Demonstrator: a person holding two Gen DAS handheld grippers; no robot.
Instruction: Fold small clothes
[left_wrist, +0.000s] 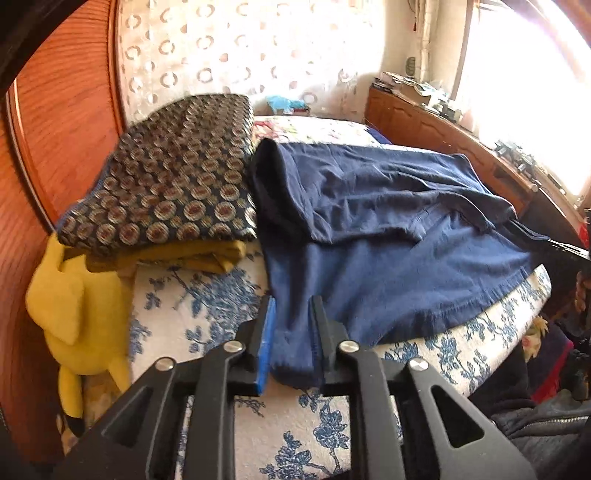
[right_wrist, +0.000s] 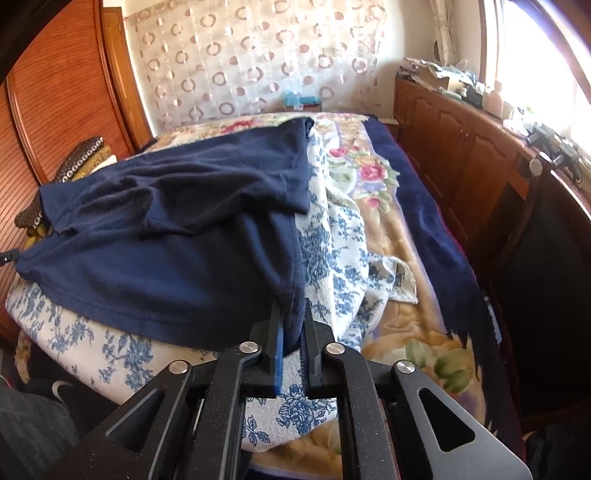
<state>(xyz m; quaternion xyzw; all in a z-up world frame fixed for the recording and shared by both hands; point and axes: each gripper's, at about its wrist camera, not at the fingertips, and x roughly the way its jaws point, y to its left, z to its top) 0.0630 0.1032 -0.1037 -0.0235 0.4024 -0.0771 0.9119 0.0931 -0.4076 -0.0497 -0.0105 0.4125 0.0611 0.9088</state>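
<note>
- The navy shirt (left_wrist: 369, 229) lies spread on the blue-flowered cloth (left_wrist: 207, 317) that covers the bed. Its hem runs along the near edge of that cloth.
- A darker layer of the shirt is already laid over its far half, so the fold looks part done. The step in hand seems to be taking the hem by its two corners.
- The left gripper (left_wrist: 291, 302) sits at the near left edge of the flowered cloth. Its jaws are narrow, with the shirt's left hem corner between them. The fabric fills the gap, but I cannot tell whether the pads press on it.
- The right gripper (right_wrist: 290, 310) is at the near right of the flowered cloth, also narrow. The right hem corner is bunched between its jaws, and again I cannot tell whether it is pinched.
- A stack of folded clothes (left_wrist: 173, 177) rests at the far left corner of the flowered cloth, just beside the shirt.
- The next move probably calls for a firm pinch on both corners. Both hands would then lift together and carry the hem towards the far side of the flowered cloth.
- Keeping the two corners level should stop the hem from skewing. A loose corner might slip out as it rises.
</note>
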